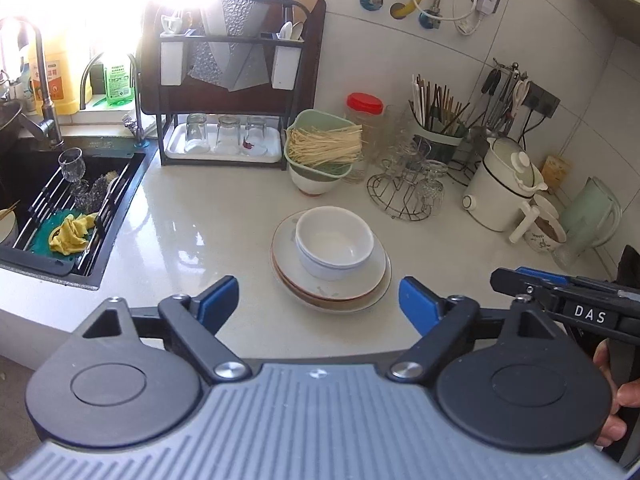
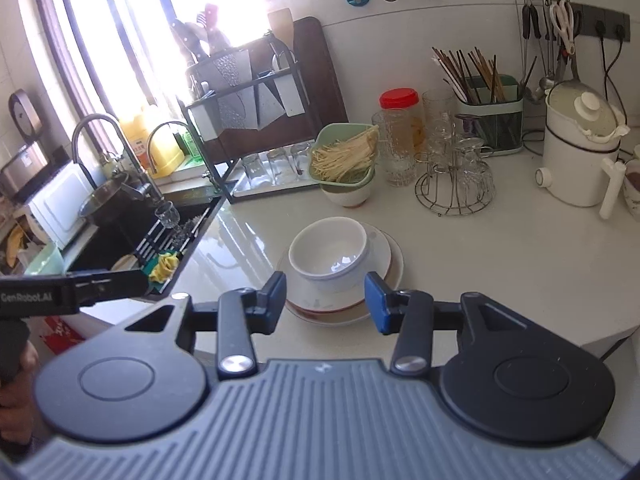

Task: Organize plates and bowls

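My left gripper (image 1: pixel 318 300) gapes wide, my right gripper (image 2: pixel 326 300) half-spread — both empty. The nested white ceramic bowls (image 1: pixel 334 242) sit on the stacked rimmed plates (image 1: pixel 320 300), right of the sink (image 1: pixel 72 216): glazed, slick, breakable — I'd pinch a rim.

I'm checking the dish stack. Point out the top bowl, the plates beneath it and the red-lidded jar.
Top bowl (image 1: pixel 334 240), left wrist view, inner bottom.
Plates (image 1: pixel 374 276), left wrist view, right rim of top plate.
Red-lidded jar (image 2: pixel 399 98), right wrist view, the lid.
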`<move>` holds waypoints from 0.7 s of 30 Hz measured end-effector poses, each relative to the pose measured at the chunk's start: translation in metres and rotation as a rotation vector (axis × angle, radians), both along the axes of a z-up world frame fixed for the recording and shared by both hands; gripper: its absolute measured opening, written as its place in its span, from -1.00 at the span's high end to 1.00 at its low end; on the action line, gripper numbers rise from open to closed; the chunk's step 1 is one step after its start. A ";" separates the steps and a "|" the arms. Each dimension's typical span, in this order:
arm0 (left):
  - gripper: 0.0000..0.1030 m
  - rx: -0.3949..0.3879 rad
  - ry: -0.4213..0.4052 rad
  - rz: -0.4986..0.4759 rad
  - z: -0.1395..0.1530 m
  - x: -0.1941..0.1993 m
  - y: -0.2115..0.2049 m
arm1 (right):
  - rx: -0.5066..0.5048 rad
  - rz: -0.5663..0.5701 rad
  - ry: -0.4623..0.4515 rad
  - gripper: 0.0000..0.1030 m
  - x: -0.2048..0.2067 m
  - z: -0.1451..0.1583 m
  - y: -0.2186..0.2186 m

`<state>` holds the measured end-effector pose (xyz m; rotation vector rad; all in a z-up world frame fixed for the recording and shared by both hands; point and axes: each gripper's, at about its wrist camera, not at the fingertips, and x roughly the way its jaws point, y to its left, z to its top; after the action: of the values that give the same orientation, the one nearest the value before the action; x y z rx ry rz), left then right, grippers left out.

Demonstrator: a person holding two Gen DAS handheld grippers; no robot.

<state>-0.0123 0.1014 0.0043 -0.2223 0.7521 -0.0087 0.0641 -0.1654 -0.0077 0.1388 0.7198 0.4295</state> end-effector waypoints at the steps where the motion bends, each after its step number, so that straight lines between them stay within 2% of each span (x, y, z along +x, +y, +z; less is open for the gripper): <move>1: -0.88 -0.005 0.000 -0.003 -0.001 -0.002 0.001 | -0.013 -0.009 -0.003 0.00 -0.003 0.001 0.001; 2: -0.91 -0.009 0.001 -0.003 -0.003 -0.003 0.002 | -0.018 -0.018 -0.003 -0.17 -0.006 0.001 0.002; 3: -0.92 -0.013 0.007 -0.001 -0.005 -0.003 0.003 | -0.015 -0.021 -0.006 -0.58 -0.009 0.000 0.003; 4: -0.92 -0.015 0.015 0.004 -0.007 -0.004 0.004 | -0.010 -0.020 -0.012 -0.77 -0.011 -0.001 0.004; 8: -0.93 -0.007 0.045 0.010 -0.010 -0.002 0.009 | 0.003 -0.055 0.017 -0.77 -0.015 -0.007 0.005; 12: -0.92 -0.017 0.027 0.018 -0.006 -0.003 0.012 | -0.011 -0.107 0.026 -0.77 -0.017 -0.013 0.006; 21: -0.92 0.005 0.038 -0.001 -0.005 -0.001 0.008 | -0.058 -0.123 0.020 -0.77 -0.018 -0.009 0.008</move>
<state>-0.0128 0.1093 -0.0008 -0.2177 0.7897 -0.0036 0.0464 -0.1574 -0.0168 0.1317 0.7390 0.2902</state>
